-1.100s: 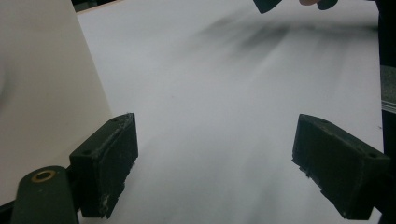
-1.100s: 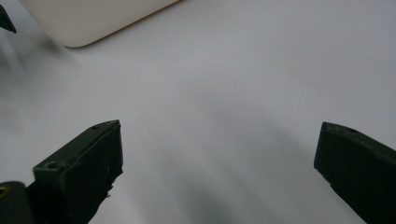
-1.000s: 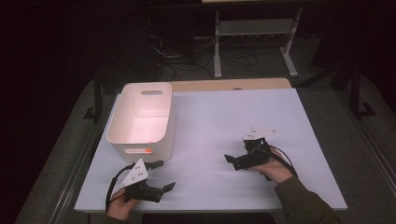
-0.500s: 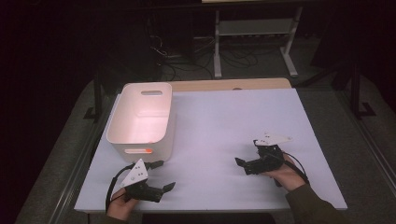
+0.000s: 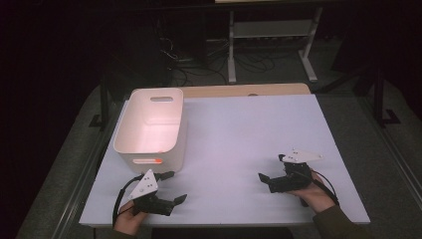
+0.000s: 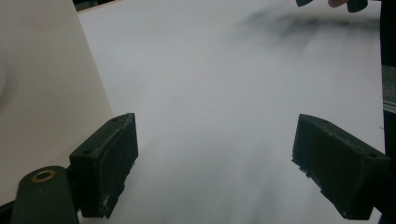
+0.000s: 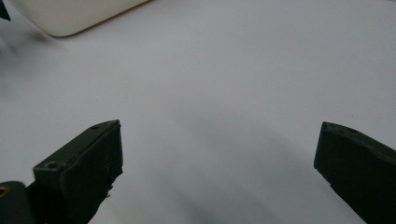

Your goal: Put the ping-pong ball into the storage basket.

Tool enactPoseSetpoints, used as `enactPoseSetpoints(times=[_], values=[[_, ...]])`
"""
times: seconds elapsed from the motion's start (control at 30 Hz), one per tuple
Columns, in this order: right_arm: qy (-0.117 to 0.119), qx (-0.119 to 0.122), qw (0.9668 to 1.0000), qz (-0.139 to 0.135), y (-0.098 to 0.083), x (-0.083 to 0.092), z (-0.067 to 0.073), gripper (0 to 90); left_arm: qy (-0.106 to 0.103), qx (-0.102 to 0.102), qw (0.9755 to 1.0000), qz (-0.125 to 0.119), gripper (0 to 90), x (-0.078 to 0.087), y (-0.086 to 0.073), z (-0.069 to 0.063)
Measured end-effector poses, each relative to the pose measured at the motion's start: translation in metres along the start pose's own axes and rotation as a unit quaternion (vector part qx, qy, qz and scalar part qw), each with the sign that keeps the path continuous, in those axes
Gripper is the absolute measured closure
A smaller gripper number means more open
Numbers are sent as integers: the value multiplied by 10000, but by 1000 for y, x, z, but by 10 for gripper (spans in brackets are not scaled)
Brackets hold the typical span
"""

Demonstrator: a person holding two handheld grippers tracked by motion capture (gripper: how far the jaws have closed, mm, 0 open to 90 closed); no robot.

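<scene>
A white plastic bin (image 5: 149,124) with handle slots stands on the left part of the white table (image 5: 239,129); I see nothing inside it. My left gripper (image 5: 175,186) rests near the front edge just in front of the bin, open, with nothing between its jaws. In the left gripper view the left gripper (image 6: 215,154) points across bare tabletop, the bin wall (image 6: 42,93) close on its left. My right gripper (image 5: 271,168) sits at the front right, open and empty, aimed toward the left. The right gripper view has the right gripper (image 7: 219,158) over bare table, the bin (image 7: 70,14) far off.
A wooden strip (image 5: 249,90) runs along the table's far edge. Beyond it, on the dark floor, stand a metal shelf frame (image 5: 271,35) and loose cables (image 5: 194,55). Between the two grippers lies bare tabletop.
My right gripper has drawn back to the right and a little toward the front edge, still open. The left gripper and the bin have stayed put.
</scene>
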State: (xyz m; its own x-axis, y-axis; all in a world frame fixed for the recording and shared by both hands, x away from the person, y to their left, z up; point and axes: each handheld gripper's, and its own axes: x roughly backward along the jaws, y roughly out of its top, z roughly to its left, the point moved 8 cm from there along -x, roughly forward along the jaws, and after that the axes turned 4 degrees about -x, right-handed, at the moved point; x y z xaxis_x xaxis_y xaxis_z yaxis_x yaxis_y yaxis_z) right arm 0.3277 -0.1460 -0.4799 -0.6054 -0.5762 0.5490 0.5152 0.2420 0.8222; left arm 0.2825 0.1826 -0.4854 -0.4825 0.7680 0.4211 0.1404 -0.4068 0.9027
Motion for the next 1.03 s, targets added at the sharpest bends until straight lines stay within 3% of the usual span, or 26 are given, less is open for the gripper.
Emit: enactPoseSetpoints(times=[1.03], values=[[-112,89,9998,127,-14,1,-4,8,-15,-6,10000,32,141,-1,0,0]])
